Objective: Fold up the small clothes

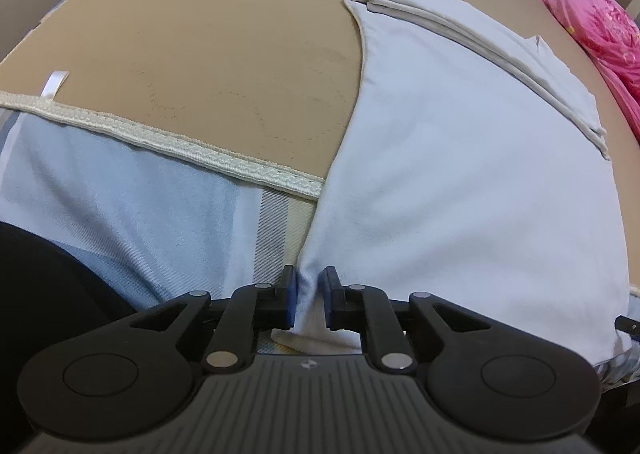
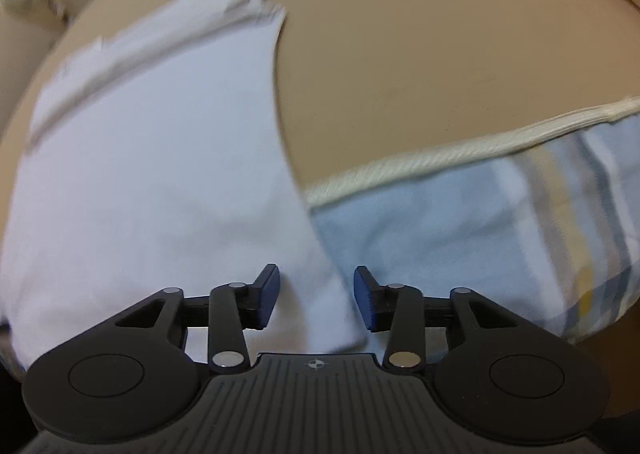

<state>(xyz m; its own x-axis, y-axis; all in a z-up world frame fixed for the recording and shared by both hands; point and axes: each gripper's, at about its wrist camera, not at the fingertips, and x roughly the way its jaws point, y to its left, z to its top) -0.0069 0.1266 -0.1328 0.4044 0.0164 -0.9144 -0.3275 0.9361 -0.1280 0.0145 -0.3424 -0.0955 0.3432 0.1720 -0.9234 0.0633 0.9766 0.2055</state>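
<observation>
A white garment (image 1: 460, 189) lies on the tan surface (image 1: 208, 33), its far end folded over in layers. The near corner hangs over the surface's front edge. My left gripper (image 1: 311, 300) is shut on that near left corner, a pinch of white cloth bunched between its blue pads. In the blurred right wrist view the same white garment (image 2: 152, 157) fills the left half. My right gripper (image 2: 316, 298) stands open over the garment's near right corner; the cloth lies between its fingers and the pads are clear of it.
A cream braided trim (image 1: 192, 151) runs along the front edge of the tan surface, with a blue and white striped cloth (image 1: 132, 213) hanging below it. A pink bundle (image 1: 600, 25) lies at the far right. A dark shape (image 1: 44, 294) sits at the lower left.
</observation>
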